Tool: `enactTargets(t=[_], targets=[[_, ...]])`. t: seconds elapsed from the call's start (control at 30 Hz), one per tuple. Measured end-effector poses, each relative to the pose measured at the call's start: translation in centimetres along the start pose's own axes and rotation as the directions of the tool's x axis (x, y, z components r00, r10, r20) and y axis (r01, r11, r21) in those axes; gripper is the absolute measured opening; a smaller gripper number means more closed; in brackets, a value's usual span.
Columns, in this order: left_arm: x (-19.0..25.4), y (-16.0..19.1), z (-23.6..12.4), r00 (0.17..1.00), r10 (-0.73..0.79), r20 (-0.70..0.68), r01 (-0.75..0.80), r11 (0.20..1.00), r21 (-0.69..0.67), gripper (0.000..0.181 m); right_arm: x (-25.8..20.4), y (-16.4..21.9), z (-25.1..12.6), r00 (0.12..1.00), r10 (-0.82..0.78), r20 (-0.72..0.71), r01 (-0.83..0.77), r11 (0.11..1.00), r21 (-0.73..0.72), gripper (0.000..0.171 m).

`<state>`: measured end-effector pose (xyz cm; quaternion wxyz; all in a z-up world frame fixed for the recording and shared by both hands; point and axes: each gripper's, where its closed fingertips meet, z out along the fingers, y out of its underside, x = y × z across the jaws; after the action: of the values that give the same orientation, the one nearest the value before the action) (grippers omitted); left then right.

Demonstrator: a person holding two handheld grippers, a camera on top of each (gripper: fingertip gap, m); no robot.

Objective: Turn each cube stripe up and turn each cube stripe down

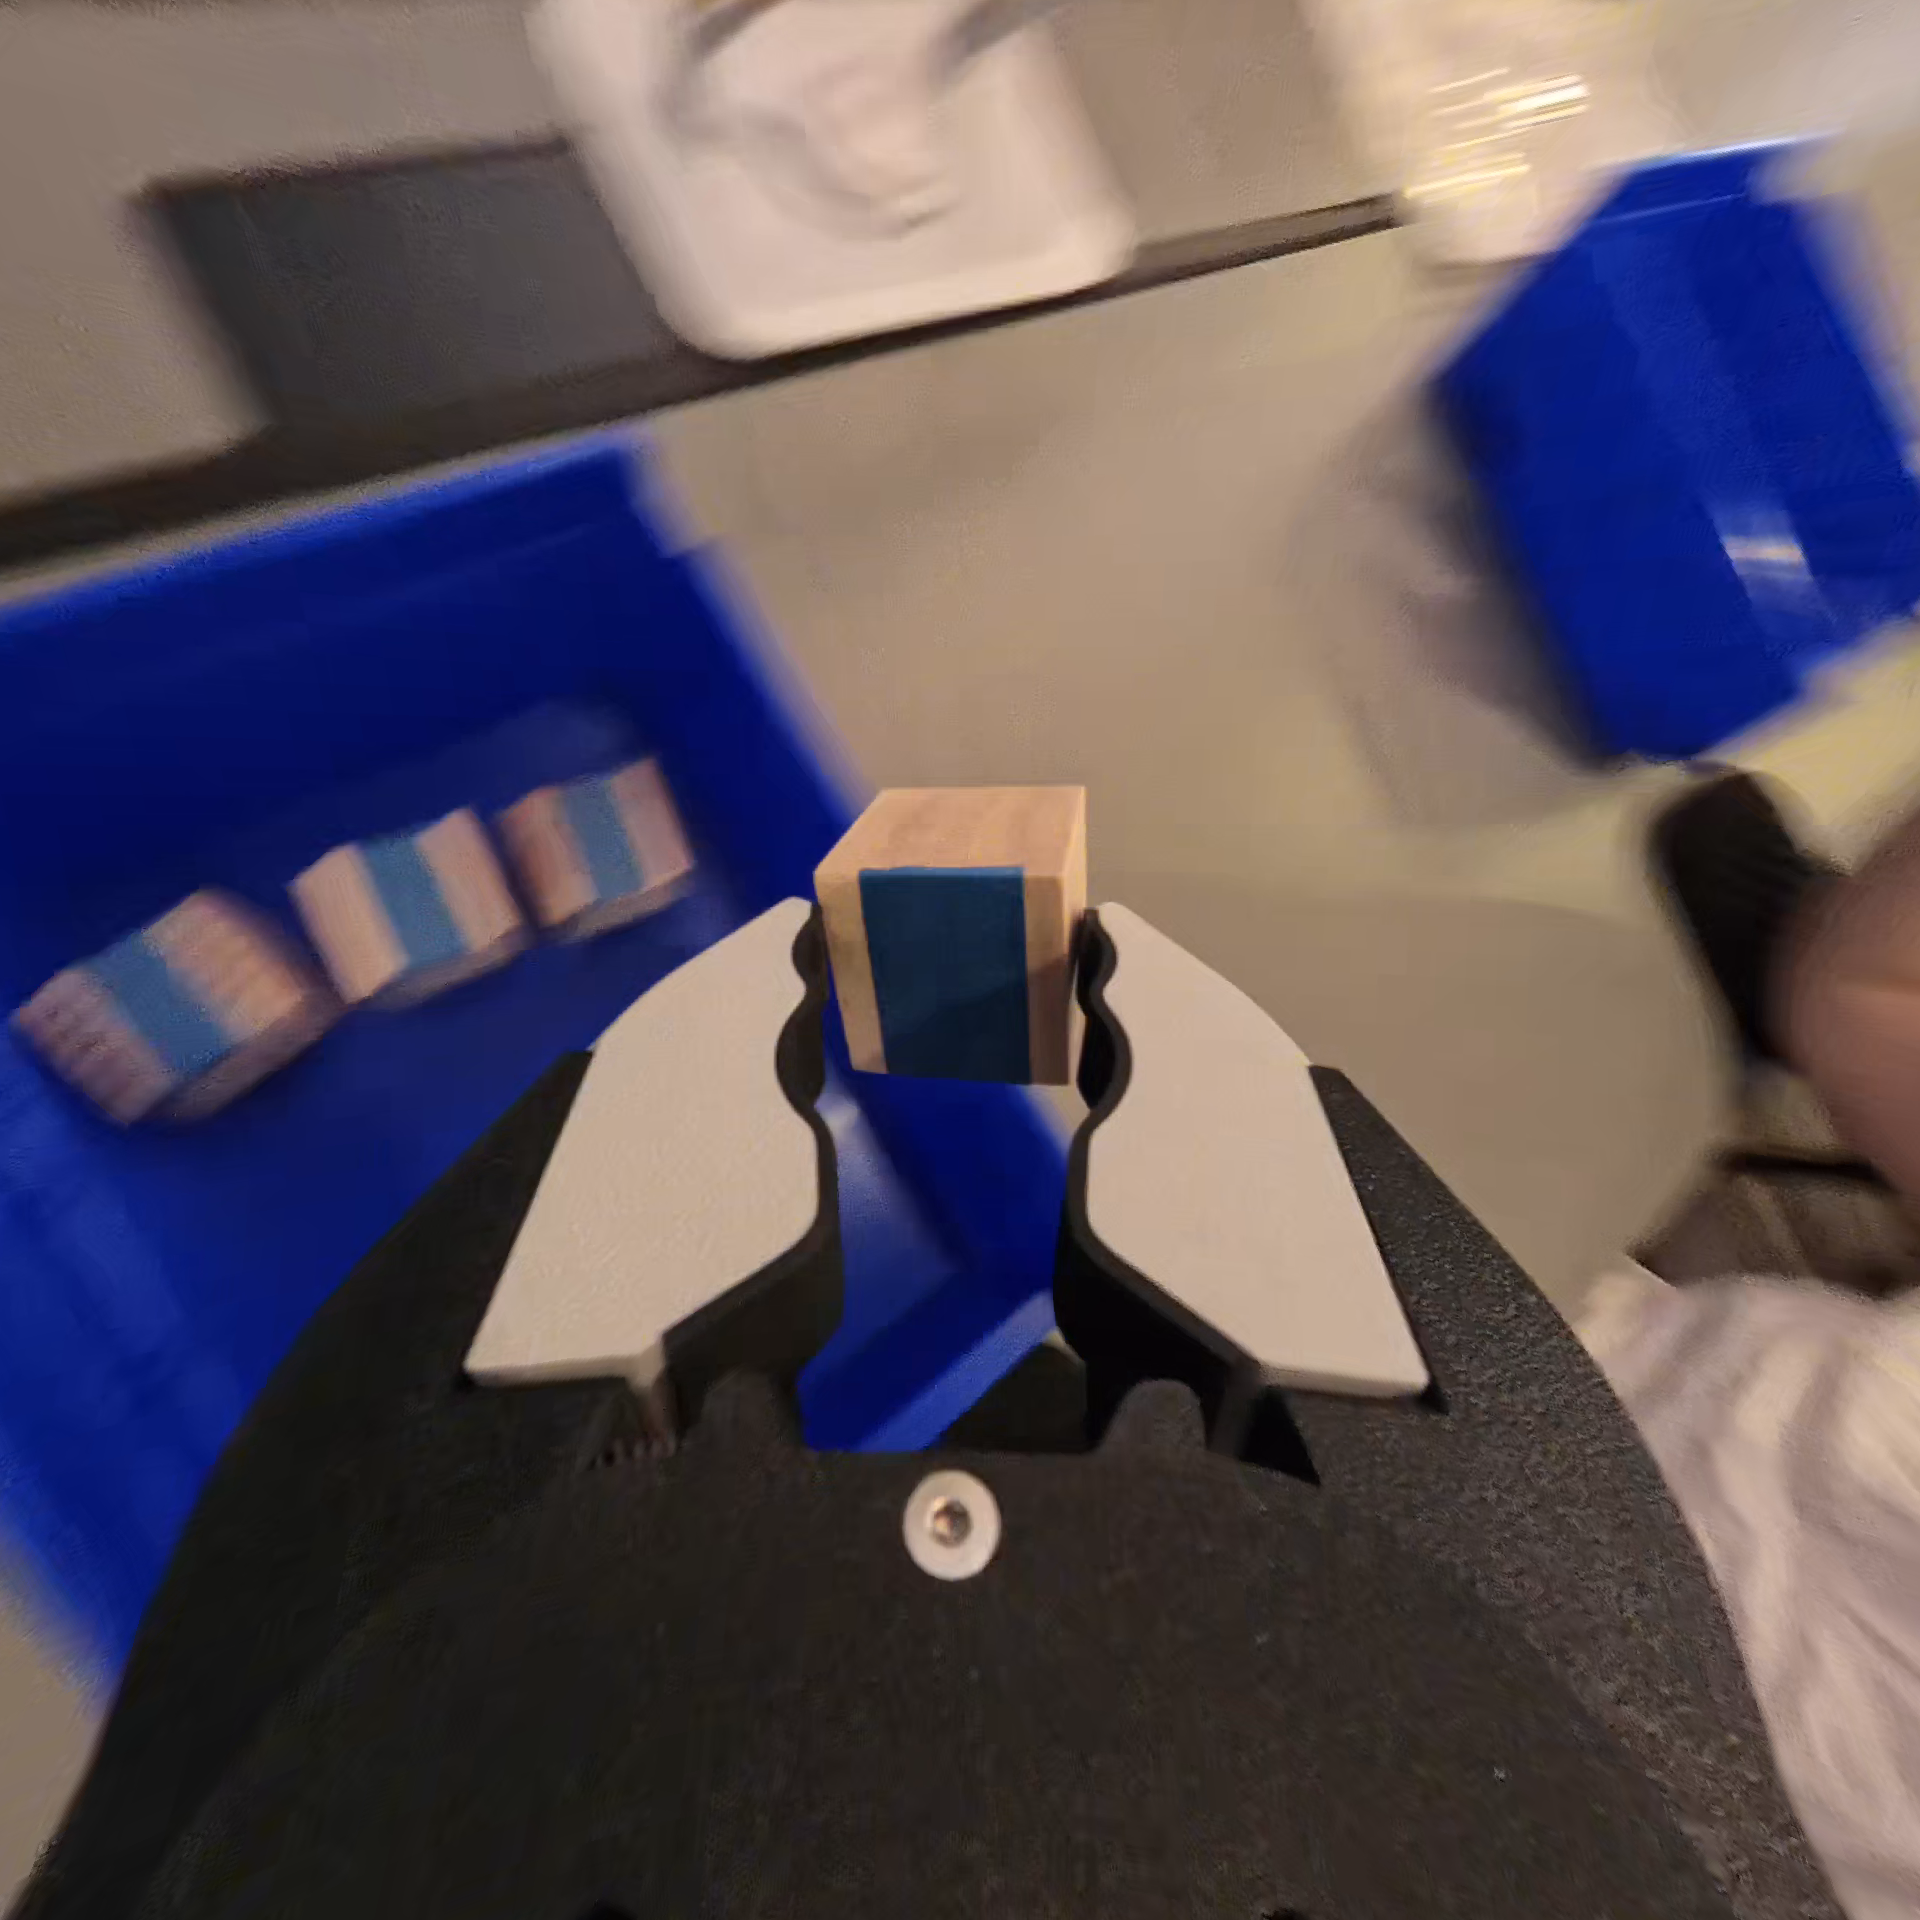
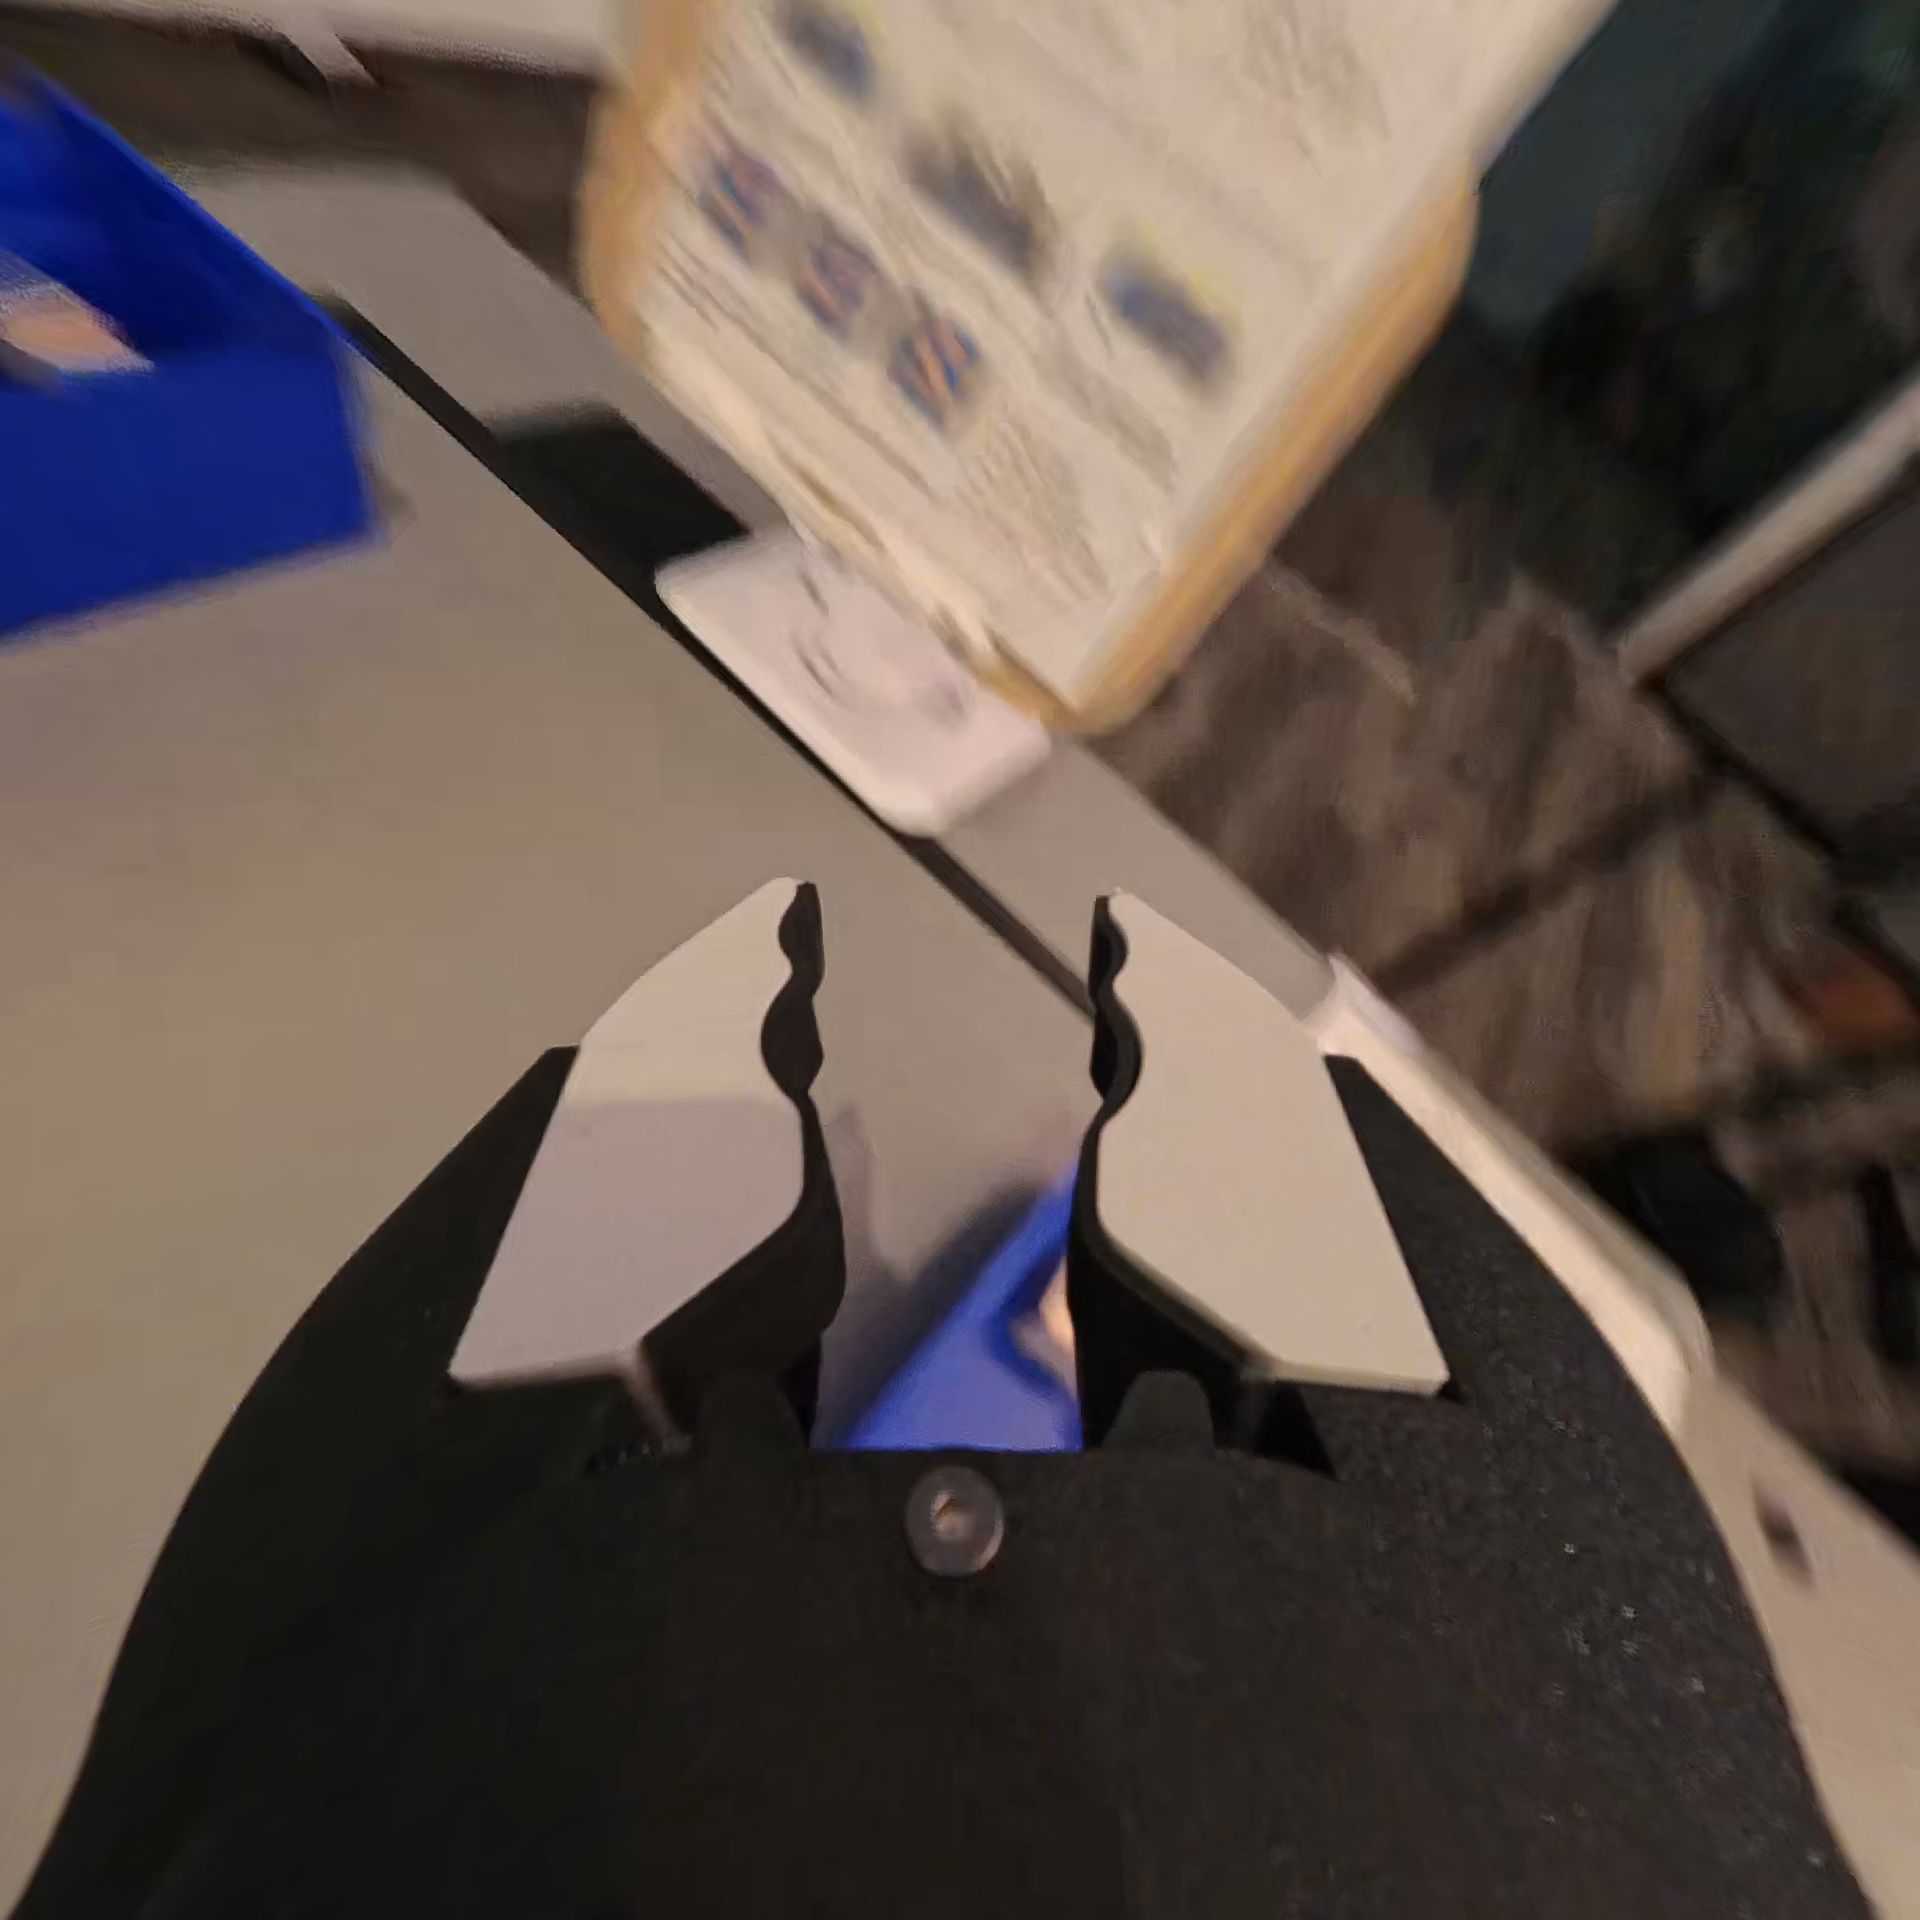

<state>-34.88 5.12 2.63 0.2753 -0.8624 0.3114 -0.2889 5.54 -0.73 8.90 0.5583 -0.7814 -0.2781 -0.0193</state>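
Left wrist view: left gripper (image 1: 951, 961), black body with grey finger plates, jaws clamped on a small wooden cube with a blue stripe (image 1: 951, 935), stripe face turned toward the camera, plain wood on top. Cube is held in the air above the near corner of a large blue plastic bin (image 1: 312, 644). Inside that bin, three more wooden cubes with blue stripes (image 1: 364, 935) sit in a row, stripes facing up, heavily blurred. A second blue bin (image 1: 1683, 468) is further right on the beige tabletop (image 1: 1091, 623). A person's wrist with a black band (image 1: 1745, 894) shows at right edge. Right wrist view: right gripper (image 2: 954, 935) jaws apart, nothing between them, pointed over the tabletop edge. A blurred printed card with a tan border (image 2: 1018, 312) stands beyond; a blue bin corner (image 2: 177, 416) sits at left.
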Motion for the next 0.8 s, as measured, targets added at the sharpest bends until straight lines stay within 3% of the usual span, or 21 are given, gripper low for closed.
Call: enactTargets(t=[0.03,0.1,0.17,0.37,0.57,0.8], targets=[[3.4,-0.8,-0.1,0.987,0.073,-0.145,-0.067,0.997,0.044,0.046,-2.5,-2.3,0.0,0.996,-0.046,0.078,0.037,0.993,0.116,0.05],[9.3,-1.6,-0.1,0.903,0.18,-0.389,-0.149,0.983,0.107,0.046,-7.9,-5.7,-0.5,0.964,-0.159,0.215,0.089,0.949,0.303,0.05],[13.8,-2.1,0.2,0.802,0.241,-0.547,-0.182,0.97,0.161,0.046,-12.8,-7.5,-0.9,0.92,-0.285,0.269,0.152,0.892,0.426,0.054],[21.4,-1.7,2.5,0.535,0.232,-0.813,-0.168,0.972,0.167,0.046,-21.0,-9.1,-1.4,0.852,-0.488,0.19,0.32,0.771,0.551,0.066],[23.9,-1.1,3.7,0.441,0.182,-0.879,-0.147,0.981,0.129,0.046,-22.7,-8.6,-0.8,0.812,-0.571,0.119,0.439,0.733,0.519,0.066],[24.3,-1.2,3.6,0.452,0.206,-0.868,-0.15,0.977,0.154,0.046,-23.2,-8.3,-0.1,0.795,-0.602,0.075,0.487,0.707,0.512,0.053]])
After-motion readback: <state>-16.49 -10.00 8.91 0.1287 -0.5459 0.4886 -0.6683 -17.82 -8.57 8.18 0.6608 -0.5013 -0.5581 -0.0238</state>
